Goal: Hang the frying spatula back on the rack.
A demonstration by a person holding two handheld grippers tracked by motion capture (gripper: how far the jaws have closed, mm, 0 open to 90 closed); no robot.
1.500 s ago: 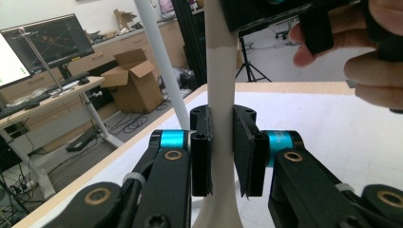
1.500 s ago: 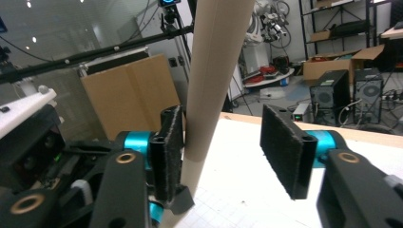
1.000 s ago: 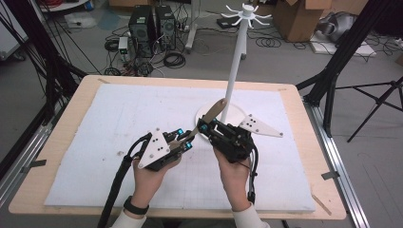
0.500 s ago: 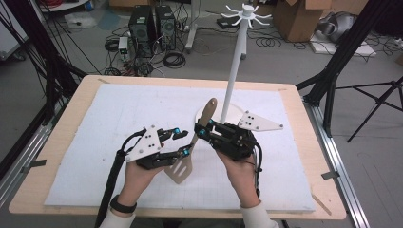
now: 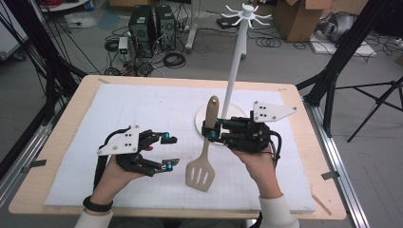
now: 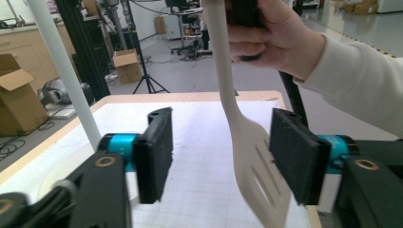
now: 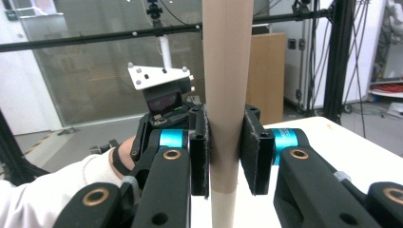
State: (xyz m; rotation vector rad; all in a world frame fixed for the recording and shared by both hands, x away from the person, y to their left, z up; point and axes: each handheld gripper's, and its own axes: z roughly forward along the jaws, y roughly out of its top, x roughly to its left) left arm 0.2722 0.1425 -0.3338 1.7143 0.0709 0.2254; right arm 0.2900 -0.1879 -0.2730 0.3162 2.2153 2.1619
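A beige slotted spatula [image 5: 205,152] hangs blade down over the white mat, with my right gripper [image 5: 209,131] shut on its handle [image 7: 225,95]. In the right gripper view both pads press the handle from either side. My left gripper [image 5: 169,151] sits to the left of the blade with its jaws apart; they have just been opening. In the left gripper view the blade [image 6: 249,152] hangs just ahead, close to the right-hand pad [image 6: 297,156], and neither pad presses it. A white hook stand [image 5: 236,71] rises behind the spatula from a round base [image 5: 202,124].
The white mat [image 5: 142,109] covers most of the wooden table [image 5: 71,99]. Black frame posts [image 5: 332,71] stand at the table's right side. Computers, cables and cardboard boxes lie on the floor beyond the far edge.
The left gripper has opened, let go of the spatula blade and drawn back to the left. The right gripper has raised the spatula and moved it slightly right, blade hanging toward the near edge.
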